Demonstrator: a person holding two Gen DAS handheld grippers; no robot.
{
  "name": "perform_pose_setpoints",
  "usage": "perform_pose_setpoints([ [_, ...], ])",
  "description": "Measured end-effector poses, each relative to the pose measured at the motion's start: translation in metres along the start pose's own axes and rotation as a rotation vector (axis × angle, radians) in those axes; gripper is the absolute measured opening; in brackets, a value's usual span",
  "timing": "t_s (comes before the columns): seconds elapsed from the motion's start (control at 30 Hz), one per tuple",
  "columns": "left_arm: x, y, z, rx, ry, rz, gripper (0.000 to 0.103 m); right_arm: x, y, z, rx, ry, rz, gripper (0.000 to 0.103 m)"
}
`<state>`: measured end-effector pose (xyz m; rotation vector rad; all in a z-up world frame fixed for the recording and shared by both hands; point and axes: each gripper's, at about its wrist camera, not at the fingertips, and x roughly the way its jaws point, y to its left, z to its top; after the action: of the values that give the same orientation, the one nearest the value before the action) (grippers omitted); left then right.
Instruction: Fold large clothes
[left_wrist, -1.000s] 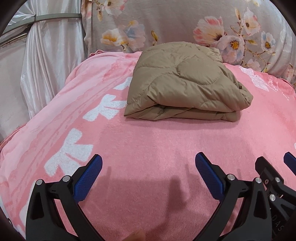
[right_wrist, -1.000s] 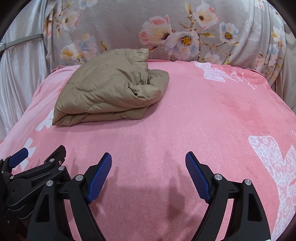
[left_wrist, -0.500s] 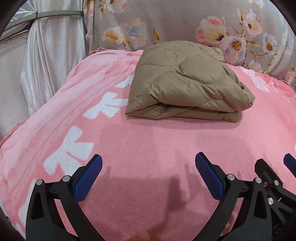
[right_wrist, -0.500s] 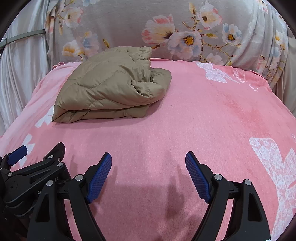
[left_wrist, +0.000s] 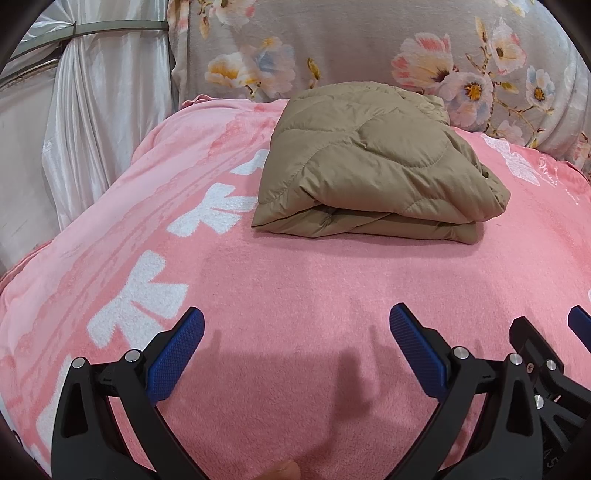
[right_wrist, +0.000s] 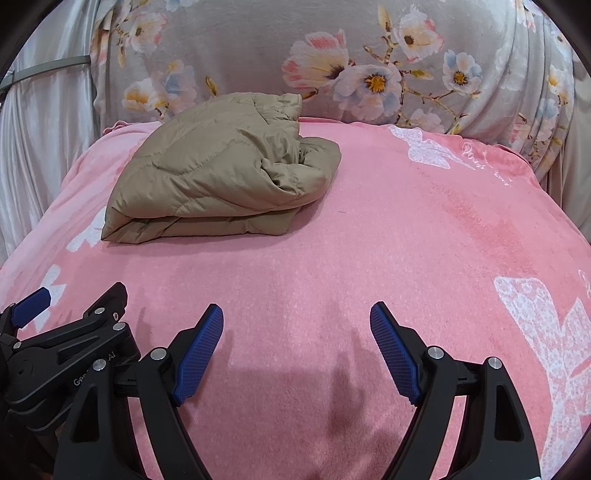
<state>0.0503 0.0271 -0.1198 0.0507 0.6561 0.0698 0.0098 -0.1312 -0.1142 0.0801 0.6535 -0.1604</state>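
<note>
A tan quilted jacket (left_wrist: 373, 166) lies folded into a thick bundle at the far part of the pink blanket (left_wrist: 295, 288); it also shows in the right wrist view (right_wrist: 218, 173), far left. My left gripper (left_wrist: 295, 332) is open and empty, low over the blanket, well short of the jacket. My right gripper (right_wrist: 296, 328) is open and empty too, beside the left one. The right gripper's edge shows in the left wrist view (left_wrist: 546, 354), and the left gripper's body shows in the right wrist view (right_wrist: 66, 343).
The pink blanket with white prints covers a raised, rounded surface. A grey floral cloth (right_wrist: 369, 66) hangs behind it. A white curtain (left_wrist: 92, 110) hangs at the left, past the blanket's edge.
Both views have shifted slightly; the jacket sits a little nearer and lower in frame. Both grippers stay open and empty.
</note>
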Motion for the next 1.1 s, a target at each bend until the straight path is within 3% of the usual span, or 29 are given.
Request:
perform_pose_setpoints([
  [1.1, -0.0002, 0.0004, -0.0004, -0.004, 0.0, 0.003, 0.096, 0.0004, 0.0001, 0.0, -0.006, -0.001, -0.002, 0.08],
])
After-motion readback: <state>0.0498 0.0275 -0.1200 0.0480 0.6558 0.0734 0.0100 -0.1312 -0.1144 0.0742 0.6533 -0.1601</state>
